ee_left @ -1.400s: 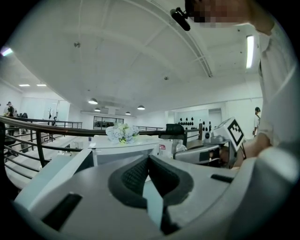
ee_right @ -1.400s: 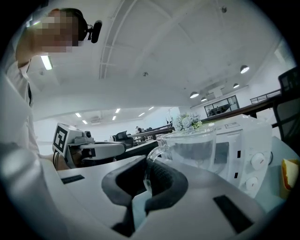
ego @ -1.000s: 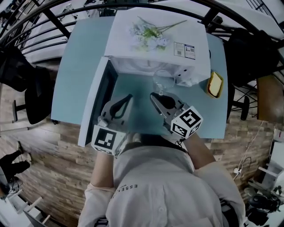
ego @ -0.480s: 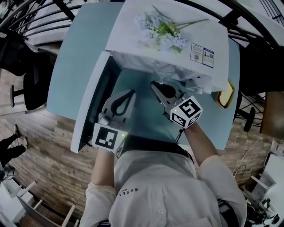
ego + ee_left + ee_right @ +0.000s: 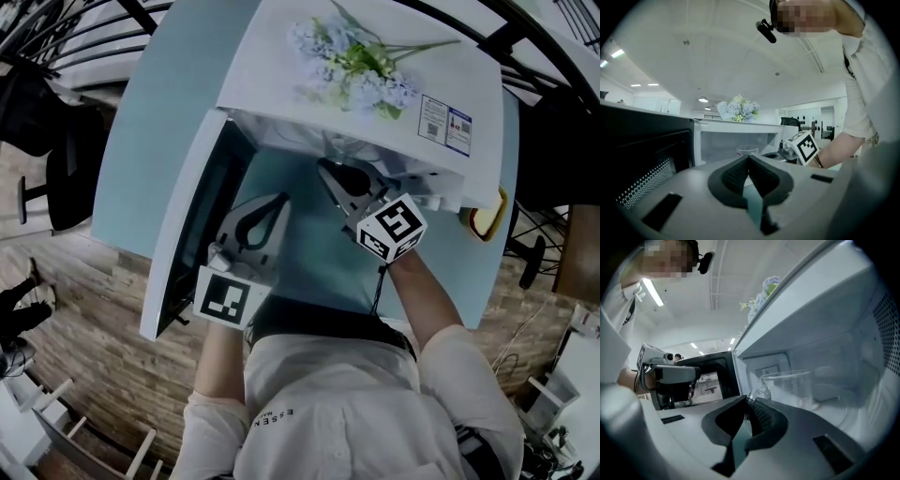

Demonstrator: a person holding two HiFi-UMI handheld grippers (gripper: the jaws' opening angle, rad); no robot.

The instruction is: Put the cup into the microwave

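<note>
right gripper (image 5: 749,402): jaws pinched all but closed on the thin handle of the clear glass cup (image 5: 788,386). the handle showed right at the jaw tips, with the cup body just beyond them. the grip looked narrow and out at the very ends of the pads.

left gripper (image 5: 749,158): jaws together, nothing between them. it hung in front of the opening, beside the open door (image 5: 644,145), touching nothing that i could see.

cup: in the right gripper view it sat within the white cavity of the microwave (image 5: 829,329), walls and ceiling around it. its base was hidden behind the gripper body, so i could not tell whether it rested on the floor of the cavity or hung above it. from the left gripper view the cup (image 5: 747,152) showed low in the opening.

from overhead: the right gripper (image 5: 330,173) reached under the front edge of the microwave (image 5: 272,56), and the left gripper (image 5: 277,201) lay back from it over the blue table (image 5: 155,141). the door (image 5: 187,244) stood swung wide to the left. a spray of flowers (image 5: 356,70) lay on top of the oven.

progress, as i judged it: door open and cup carried inside, so most of the job was done. left to do: settle the cup on the cavity floor if not already down, open the jaws off the handle, and draw the gripper out without tipping the glass.
</note>
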